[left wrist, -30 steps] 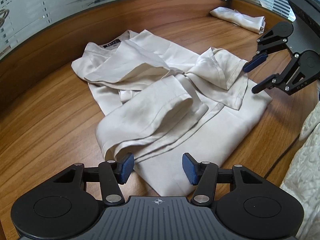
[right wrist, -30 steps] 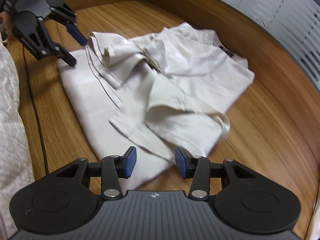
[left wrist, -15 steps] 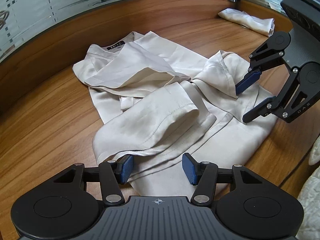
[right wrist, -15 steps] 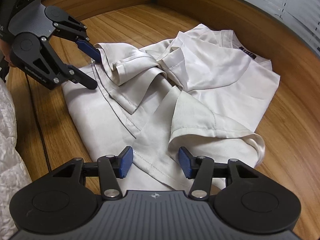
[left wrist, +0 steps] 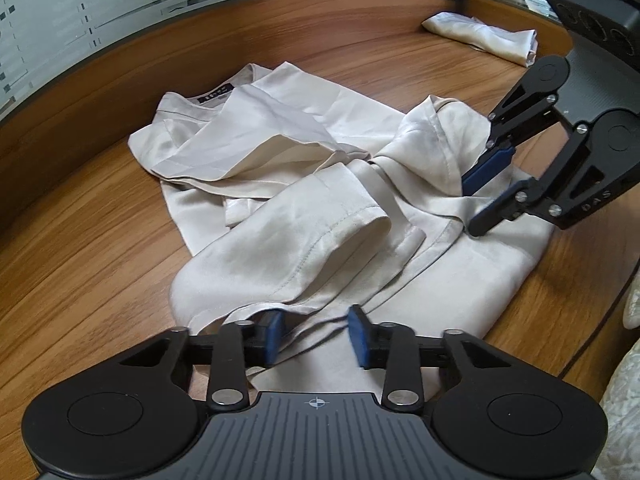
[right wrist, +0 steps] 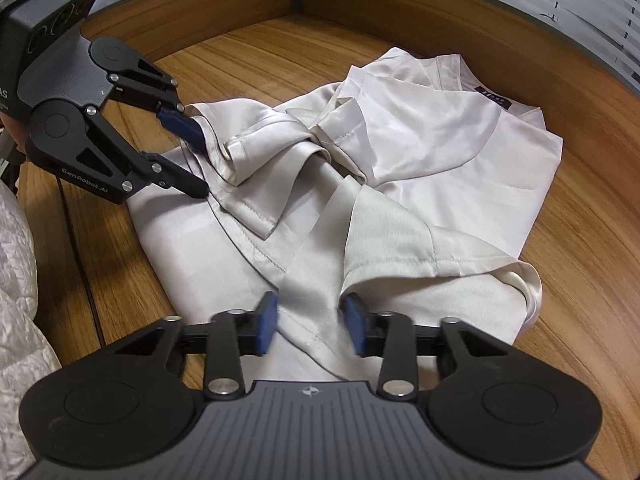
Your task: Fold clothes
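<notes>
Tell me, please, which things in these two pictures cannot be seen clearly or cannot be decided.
- Writing on the black neck label of the cream blouse: too small in both wrist views.
- Left claw, closing: left wrist view, fabric lies between the pads; contact unclear.
- Right claw, closing: same doubt in the right wrist view.
- Folded cloth far back: kind not clear, small and distorted.
- Person: only a quilted white sleeve, cut by the edge.

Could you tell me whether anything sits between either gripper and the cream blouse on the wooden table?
Nothing visible does. The left gripper and right gripper are both closing directly over the cream blouse, with its fabric already between their jaws at the near hem.
</notes>
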A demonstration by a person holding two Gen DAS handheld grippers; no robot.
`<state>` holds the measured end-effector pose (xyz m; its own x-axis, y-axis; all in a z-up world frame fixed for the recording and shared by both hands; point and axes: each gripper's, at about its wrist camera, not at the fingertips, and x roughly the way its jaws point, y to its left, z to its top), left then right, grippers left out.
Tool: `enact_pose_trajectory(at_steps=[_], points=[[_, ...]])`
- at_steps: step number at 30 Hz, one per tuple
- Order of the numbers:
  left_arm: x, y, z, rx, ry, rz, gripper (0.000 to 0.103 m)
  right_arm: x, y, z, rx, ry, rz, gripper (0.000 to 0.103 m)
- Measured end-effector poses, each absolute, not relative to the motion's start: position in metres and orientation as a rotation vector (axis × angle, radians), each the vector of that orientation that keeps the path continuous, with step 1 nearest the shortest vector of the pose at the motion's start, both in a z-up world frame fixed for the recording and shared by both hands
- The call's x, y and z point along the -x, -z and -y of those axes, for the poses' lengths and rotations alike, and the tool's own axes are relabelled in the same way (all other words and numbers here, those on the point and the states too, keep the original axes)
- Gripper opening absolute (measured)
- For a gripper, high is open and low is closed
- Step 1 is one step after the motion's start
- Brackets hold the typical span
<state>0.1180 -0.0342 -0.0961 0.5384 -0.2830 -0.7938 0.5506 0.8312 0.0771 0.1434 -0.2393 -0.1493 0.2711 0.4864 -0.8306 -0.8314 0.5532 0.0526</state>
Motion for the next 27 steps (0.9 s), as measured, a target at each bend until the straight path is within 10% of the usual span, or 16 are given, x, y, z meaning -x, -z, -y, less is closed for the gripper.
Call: enact_pose_trajectory(at_steps=[6, 27], points=[[-0.12, 0.093, 0.037, -0.323, 0.505, -0.854, 0.008, -0.143, 0.144, 0.237, 0.45, -0.927, -0.923, 0.011], [-0.141, 0.06, 0.042, -0.314, 0.478, -0.726, 0.006, -0.163, 0.109, 0.227, 0.536, -0.874, -0.786, 0.005]])
